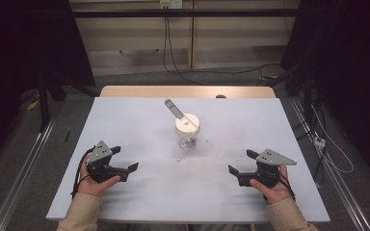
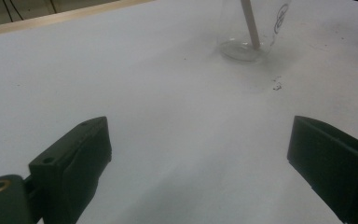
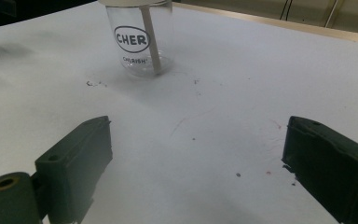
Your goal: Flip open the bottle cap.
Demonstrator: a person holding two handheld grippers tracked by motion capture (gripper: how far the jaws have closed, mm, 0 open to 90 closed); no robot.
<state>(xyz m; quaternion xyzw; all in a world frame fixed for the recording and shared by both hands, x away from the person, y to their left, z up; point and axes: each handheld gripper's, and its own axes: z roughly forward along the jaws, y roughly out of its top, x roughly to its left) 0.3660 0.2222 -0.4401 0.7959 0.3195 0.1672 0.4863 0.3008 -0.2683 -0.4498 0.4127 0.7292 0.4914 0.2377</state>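
Observation:
A clear glass jar (image 1: pixel 188 136) with a white lid (image 1: pixel 187 124) stands upright at the middle of the table; a pale stick (image 1: pixel 174 109) pokes up through the lid, leaning to the far left. In the right gripper view the jar (image 3: pixel 140 44) bears black lettering and the stick (image 3: pixel 151 42) runs down to its bottom. The left gripper view catches the jar's base (image 2: pixel 242 46). My left gripper (image 1: pixel 124 159) rests near the front left, open, nothing between its jaws. My right gripper (image 1: pixel 243 161) sits at the front right, open and empty too. Both point toward the jar from a distance.
The white table top (image 1: pixel 139 120) has a wooden strip along its far edge (image 1: pixel 188 91). Small dark specks (image 1: pixel 178 159) lie just in front of the jar. Cables (image 1: pixel 327 149) trail on the floor to the right, and metal rails run along both sides.

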